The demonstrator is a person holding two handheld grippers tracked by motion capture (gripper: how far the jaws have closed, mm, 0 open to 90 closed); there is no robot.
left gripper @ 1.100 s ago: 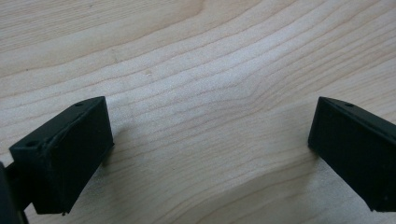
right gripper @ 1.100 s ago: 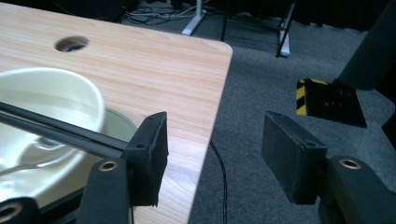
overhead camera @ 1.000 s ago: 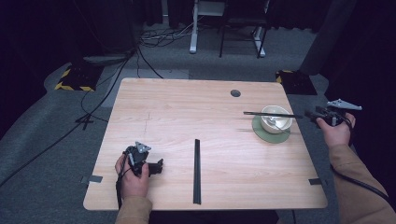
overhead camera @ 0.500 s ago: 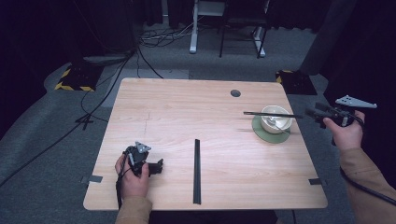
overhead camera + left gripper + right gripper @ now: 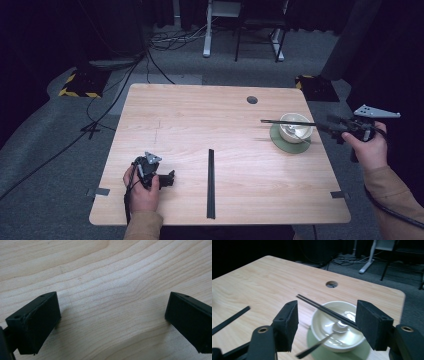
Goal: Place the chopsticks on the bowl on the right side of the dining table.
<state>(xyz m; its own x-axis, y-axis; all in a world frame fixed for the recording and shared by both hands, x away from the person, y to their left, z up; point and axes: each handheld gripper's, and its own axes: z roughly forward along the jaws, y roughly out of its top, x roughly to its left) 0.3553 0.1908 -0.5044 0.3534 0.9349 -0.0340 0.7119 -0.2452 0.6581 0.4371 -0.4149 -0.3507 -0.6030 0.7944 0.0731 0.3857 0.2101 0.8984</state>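
Hovering off the right edge of the table (image 5: 200,115), the right gripper (image 5: 334,125) points left toward the white bowl (image 5: 295,127), with its jaws spread wide and nothing between them. The bowl stands on a green saucer (image 5: 287,144) near the right edge of the table. A pair of black chopsticks (image 5: 322,307) lies across the rim of the bowl, and a spoon (image 5: 329,336) rests inside with its handle over the near rim. The left gripper (image 5: 159,179) rests at the near left part of the table, and its jaws are also wide apart over bare wood. A black strip (image 5: 211,182) lies at the near middle of the table.
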